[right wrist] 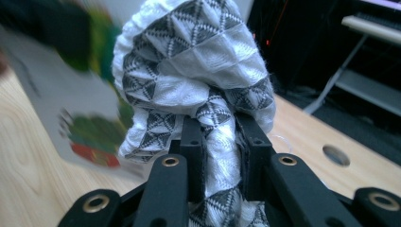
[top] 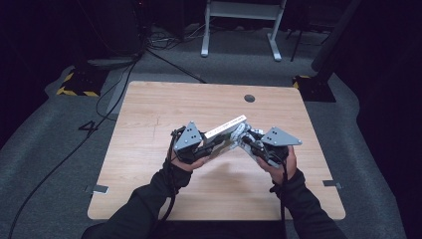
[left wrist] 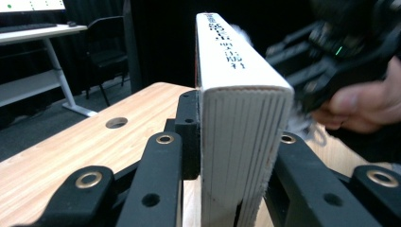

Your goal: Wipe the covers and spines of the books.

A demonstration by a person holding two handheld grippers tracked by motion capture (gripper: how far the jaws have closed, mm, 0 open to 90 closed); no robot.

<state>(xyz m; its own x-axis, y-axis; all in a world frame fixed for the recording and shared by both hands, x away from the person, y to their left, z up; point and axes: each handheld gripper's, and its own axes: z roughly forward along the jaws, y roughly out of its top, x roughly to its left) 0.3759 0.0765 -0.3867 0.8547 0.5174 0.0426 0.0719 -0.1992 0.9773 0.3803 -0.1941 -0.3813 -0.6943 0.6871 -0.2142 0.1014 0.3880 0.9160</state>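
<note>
The left hand-held gripper (top: 211,148) is clamping a book (top: 226,127); the right hand-held gripper (top: 247,139), pinching a cloth (right wrist: 198,80), is wiping it; next, more strokes along the cover.

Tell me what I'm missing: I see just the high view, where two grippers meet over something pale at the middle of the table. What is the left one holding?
Observer: A thick book, clamped across its covers by the left gripper, with its white spine, printed in dark characters, facing up.
Operator: And the right one?
Observer: The right gripper is shut on a bunched white cloth with a grey triangle pattern; the cloth bulges out above the jaws.
Operator: Is the cloth touching the book?
Observer: In the right gripper view the cloth is close beside the book's cover, which has green and red print, but it is blurred, so contact cannot be told.
</note>
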